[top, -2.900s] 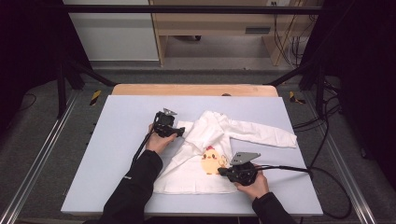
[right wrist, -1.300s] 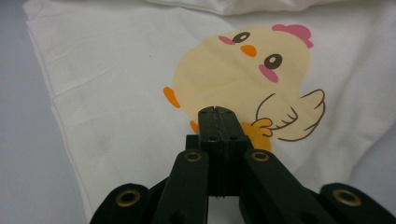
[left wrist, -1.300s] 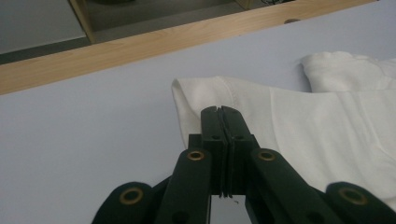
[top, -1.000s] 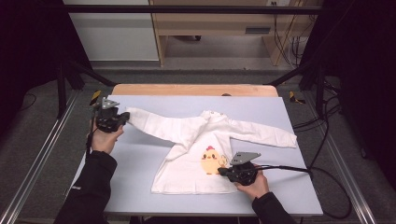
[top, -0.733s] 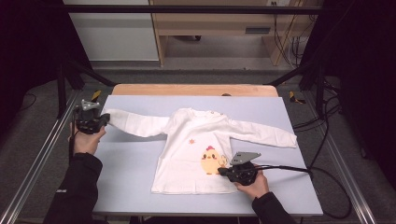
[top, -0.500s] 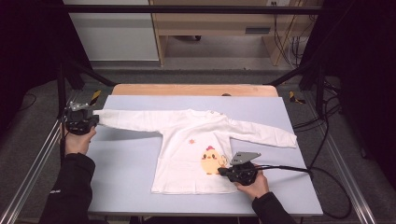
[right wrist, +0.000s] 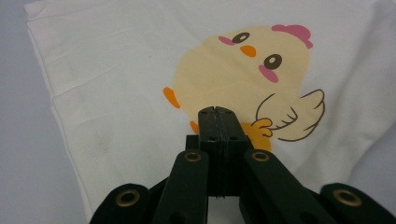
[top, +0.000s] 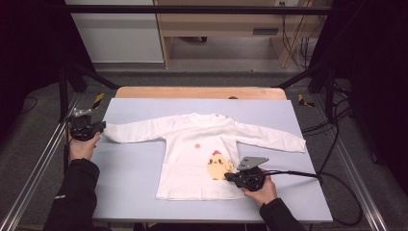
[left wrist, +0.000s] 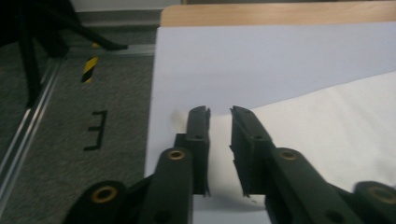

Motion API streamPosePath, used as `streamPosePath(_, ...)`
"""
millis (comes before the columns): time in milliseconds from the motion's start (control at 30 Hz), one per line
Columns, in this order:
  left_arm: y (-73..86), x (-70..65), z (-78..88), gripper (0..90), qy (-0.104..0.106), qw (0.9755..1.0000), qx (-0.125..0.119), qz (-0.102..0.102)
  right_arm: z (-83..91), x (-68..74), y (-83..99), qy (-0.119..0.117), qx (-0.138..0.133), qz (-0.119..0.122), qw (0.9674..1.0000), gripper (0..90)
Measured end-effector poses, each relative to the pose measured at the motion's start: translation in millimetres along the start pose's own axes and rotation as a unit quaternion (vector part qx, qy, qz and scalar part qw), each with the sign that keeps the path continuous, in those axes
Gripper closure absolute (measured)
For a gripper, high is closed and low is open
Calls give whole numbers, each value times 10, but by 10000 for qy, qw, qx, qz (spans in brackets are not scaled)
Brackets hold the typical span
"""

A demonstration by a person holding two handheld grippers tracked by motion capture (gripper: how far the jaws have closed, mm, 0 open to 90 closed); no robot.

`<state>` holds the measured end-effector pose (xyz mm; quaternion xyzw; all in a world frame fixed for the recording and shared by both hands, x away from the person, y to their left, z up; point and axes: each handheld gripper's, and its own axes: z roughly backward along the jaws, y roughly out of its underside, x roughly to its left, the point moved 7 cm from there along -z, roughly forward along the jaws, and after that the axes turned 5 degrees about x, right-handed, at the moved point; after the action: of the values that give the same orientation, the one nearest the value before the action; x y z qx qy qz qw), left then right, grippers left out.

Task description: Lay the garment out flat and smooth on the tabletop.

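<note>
The white shirt (top: 207,154) lies flat on the pale blue table (top: 134,173), front up, both sleeves stretched out sideways and the chick print (top: 217,166) low on its chest.

My left claw (top: 96,129) sits at the table's left edge, right at the cuff of the sleeve (top: 137,131) on that side. Its jaws have just been opening; in the left gripper view they stand a little apart, with the end of the sleeve (left wrist: 327,135) lying between and beyond them on the table, and the pads no longer pinch the cloth.

My right claw (top: 230,177) rests low on the shirt, by the hem and just beside the chick. In the right gripper view its jaws are pressed fully together over the lower edge of the print (right wrist: 243,70) (the orange feet sit right at the tips), and I cannot tell whether any cloth is caught between them. Its cable (top: 293,173) trails off to the right across the table.
</note>
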<state>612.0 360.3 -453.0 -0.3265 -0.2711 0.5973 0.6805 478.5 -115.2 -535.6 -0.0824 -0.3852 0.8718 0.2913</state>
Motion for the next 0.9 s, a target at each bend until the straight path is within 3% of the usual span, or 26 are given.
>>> streamPosePath(67,-23,-111,36,598,247,9996,-121,-49,2,3,-1,6,-6,19,10000,887)
streamPosePath(167,-46,-337,118,454,670,9968,-345,-255,25,6,-10,-15,-4,-21,10000,834)
streamPosePath(200,-42,-438,150,408,881,9948,-417,-300,36,6,-15,-23,-8,-50,10000,831)
streamPosePath(267,-25,-565,196,327,1073,9921,-525,-389,76,9,-44,-67,-100,-81,9999,813)
streamPosePath(400,67,-843,290,231,1603,9840,-585,-513,180,-20,-113,-4,-344,-69,9994,730)
streamPosePath(467,106,-936,328,187,1697,9820,-621,-549,226,-43,-138,59,-415,-68,9991,678)
streamPosePath(567,189,-1102,394,146,2014,9759,-637,-544,279,-64,-170,118,-528,-107,9985,609)
streamPosePath(600,210,-1138,406,126,2055,9749,-631,-574,302,-76,-183,153,-578,-129,9981,577)
streamPosePath(767,384,-1371,486,70,2300,9679,-588,-821,369,-122,-216,26,-693,-306,9971,409)
streamPosePath(900,516,-1512,538,53,2453,9631,-554,-963,409,-177,-203,-12,-698,-490,9964,347)
